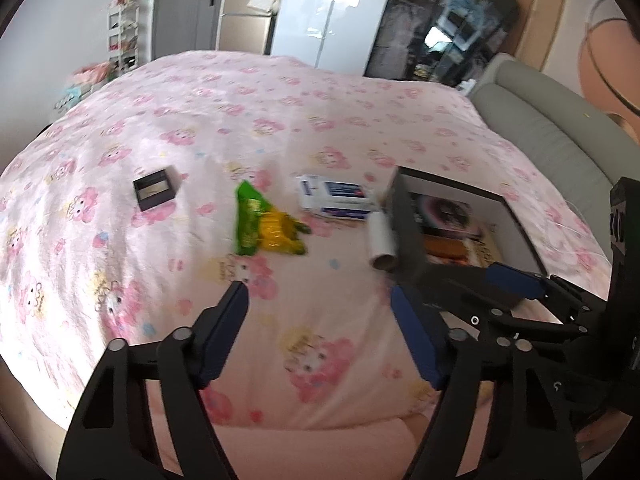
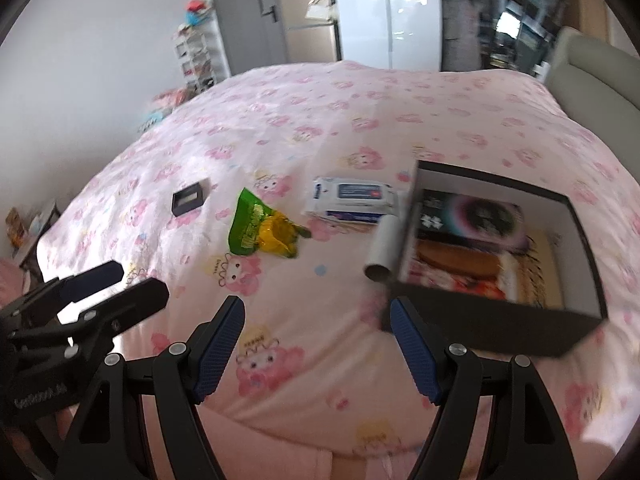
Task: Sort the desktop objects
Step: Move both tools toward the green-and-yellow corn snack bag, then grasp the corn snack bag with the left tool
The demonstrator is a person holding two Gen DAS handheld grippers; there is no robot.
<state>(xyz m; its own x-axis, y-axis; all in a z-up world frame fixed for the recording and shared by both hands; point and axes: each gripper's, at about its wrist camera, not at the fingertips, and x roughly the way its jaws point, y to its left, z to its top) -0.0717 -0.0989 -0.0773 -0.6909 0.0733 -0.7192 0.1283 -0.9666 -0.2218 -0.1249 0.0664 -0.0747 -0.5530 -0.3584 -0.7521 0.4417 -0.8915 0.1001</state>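
1. Both tools are empty: my left tool [image 1: 318, 300] and right tool [image 2: 316, 308] hover with jaws spread over the bed [image 1: 280, 120].
2. The green snack packet [image 1: 262, 224] lies mid-bed; crinkly film may slip.
3. The white roll [image 2: 382, 252] touches the black box [image 2: 580, 240]; a nudge could roll it away.

Light: bright, even daylight over the pink bed [image 1: 240, 128]; colours washed pale.
Glare: white sheen on the far wardrobe [image 1: 328, 12] and its doors in the right wrist view.
Shadows: soft and faint beside the box [image 2: 500, 312].
Blur: motion smear on the box, roll [image 2: 382, 254] and green bag [image 1: 260, 224].
Edges: strong fisheye bend, dark corners; room walls curve.
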